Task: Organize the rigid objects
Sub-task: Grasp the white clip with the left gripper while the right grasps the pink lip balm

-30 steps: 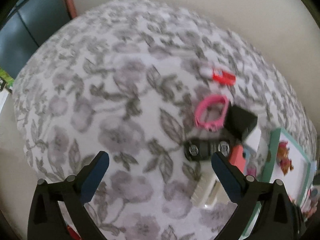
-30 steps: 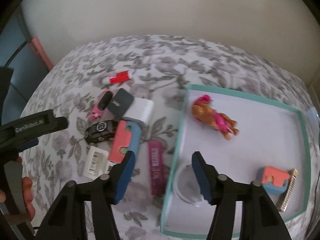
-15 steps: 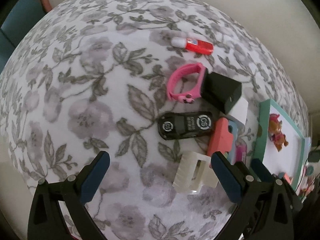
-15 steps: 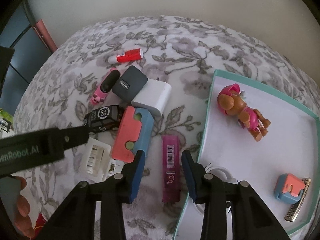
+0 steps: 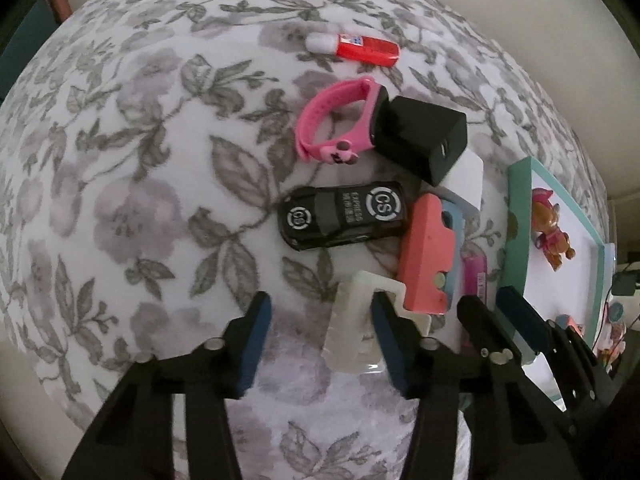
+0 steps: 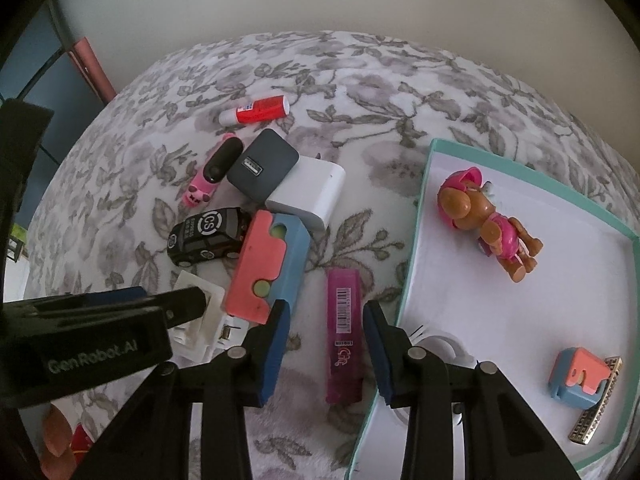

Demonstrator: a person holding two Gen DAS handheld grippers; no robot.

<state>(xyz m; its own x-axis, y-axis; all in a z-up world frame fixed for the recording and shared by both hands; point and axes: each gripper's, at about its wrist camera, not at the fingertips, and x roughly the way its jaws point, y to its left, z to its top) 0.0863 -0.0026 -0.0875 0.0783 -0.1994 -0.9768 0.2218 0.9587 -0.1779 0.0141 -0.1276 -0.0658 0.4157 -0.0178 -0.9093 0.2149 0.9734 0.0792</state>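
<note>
My left gripper (image 5: 320, 344) points down at a white plastic clip (image 5: 352, 320) on the floral cloth. Its jaws are closing; the right finger lies over the clip and the left finger stands apart from it. My right gripper (image 6: 328, 340) straddles a magenta barcode bar (image 6: 344, 332), with cloth showing between the bar and the left finger. The left gripper (image 6: 100, 328) shows beside it in the right wrist view. A black toy car (image 5: 344, 216), a coral-and-blue block (image 6: 272, 264) and a pink watch band (image 5: 336, 120) lie just beyond.
A teal-rimmed white tray (image 6: 416, 216) on the right holds a toy dog (image 6: 488, 224), a small coral-and-blue block (image 6: 576, 376) and a gold comb (image 6: 596, 400). A black charger (image 5: 420, 136), a white charger (image 6: 308, 196) and a red glue stick (image 6: 260, 110) lie farther back.
The left gripper came down over the white clip and its jaws narrowed from wide. The right gripper shifted left from the tray's edge to the magenta bar and narrowed.
</note>
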